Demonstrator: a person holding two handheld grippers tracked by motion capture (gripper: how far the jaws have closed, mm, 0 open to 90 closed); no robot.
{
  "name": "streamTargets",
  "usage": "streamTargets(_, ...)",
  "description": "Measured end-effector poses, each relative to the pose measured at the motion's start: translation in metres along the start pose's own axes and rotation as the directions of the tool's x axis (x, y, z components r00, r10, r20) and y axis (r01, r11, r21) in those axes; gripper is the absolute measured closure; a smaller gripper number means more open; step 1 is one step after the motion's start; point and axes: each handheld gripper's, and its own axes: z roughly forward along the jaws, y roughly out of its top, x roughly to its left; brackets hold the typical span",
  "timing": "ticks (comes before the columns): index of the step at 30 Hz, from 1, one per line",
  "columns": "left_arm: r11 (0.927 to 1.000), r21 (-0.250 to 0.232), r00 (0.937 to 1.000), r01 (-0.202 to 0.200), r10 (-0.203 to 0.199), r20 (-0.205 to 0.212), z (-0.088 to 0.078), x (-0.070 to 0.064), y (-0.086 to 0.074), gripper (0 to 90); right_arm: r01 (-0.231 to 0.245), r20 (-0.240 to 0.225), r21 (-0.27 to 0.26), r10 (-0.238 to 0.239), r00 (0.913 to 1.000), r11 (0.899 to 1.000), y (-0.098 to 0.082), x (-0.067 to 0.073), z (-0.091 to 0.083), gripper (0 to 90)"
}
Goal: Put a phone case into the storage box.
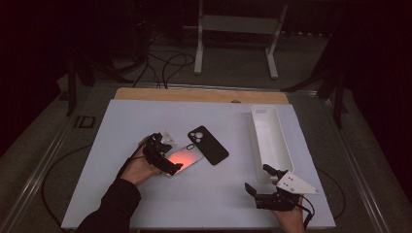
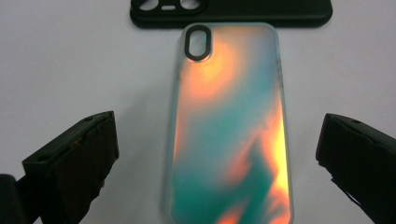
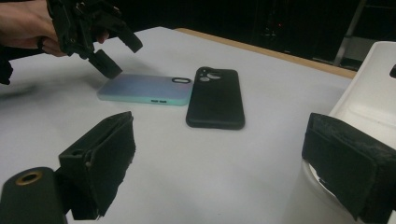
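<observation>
Straddling iridescent phone case (image 2: pixel 229 135), left tongs (image 2: pixel 217 154) spread; no legible writing.

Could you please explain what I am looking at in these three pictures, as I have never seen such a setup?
A person sits at a white table and holds a hand-operated grasping tool in each hand; there is no robot arm. One picture is taken from above. The other two come from small cameras riding on each tool, looking along its two black jaws. On the table lie a shimmering orange-green phone case, a black phone case beside it, and a long white tray on the right. The left tool hangs open over the shimmering case, jaws either side, not yet gripping. The right tool waits open near the tray, holding nothing.
</observation>
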Motion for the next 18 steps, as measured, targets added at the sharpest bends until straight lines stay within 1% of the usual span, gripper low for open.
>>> streamTargets(1, 1.0000, 0.000, 1.0000, 0.000, 0.000, 0.000, 0.000, 0.000, 0.000, 0.0, 0.000, 0.000, 0.000, 0.000, 1.0000, 1.000, 0.000, 0.000, 0.000, 9.6)
streamTargets(2, 0.9999, 0.016, 1.0000, 0.000, 0.000, -0.001, 0.002, 0.000, 0.000, 0.0, 0.001, 0.000, 0.001, -0.001, 1.0000, 1.000, 0.000, 0.000, 0.000, 9.6)
streamTargets(4, 0.9998, 0.022, 1.0000, -0.002, 0.002, -0.001, 0.003, -0.001, 0.001, 0.0, 0.001, 0.000, 0.001, -0.001, 1.0000, 1.000, 0.000, 0.000, 0.000, 9.6)
streamTargets(8, 0.9990, 0.044, 0.9999, -0.009, 0.009, 0.009, 0.005, 0.000, 0.002, 0.0, 0.002, 0.002, 0.002, -0.002, 1.0000, 1.000, 0.000, 0.000, 0.000, 9.6)
streamTargets(9, 0.9982, 0.058, 0.9998, -0.012, 0.012, 0.014, 0.006, 0.000, 0.003, 0.0, 0.001, 0.004, 0.005, -0.001, 1.0000, 1.000, 0.000, 0.000, 0.000, 9.7)
streamTargets(10, 0.9982, 0.058, 0.9998, -0.012, 0.012, 0.014, 0.006, 0.000, 0.003, 0.0, 0.001, 0.004, 0.005, -0.001, 1.0000, 1.000, 0.000, 0.000, 0.000, 9.6)
streamTargets(14, 0.9959, 0.088, 0.9995, -0.019, 0.017, 0.027, 0.010, -0.001, 0.005, 0.0, 0.002, 0.009, 0.006, -0.002, 1.0000, 1.000, 0.000, 0.000, 0.000, 9.6)
streamTargets(18, 0.9948, 0.099, 0.9993, -0.022, 0.018, 0.034, 0.012, -0.002, 0.006, 0.0, 0.004, 0.010, 0.006, -0.004, 0.9999, 1.000, 0.000, 0.000, 0.000, 9.7)
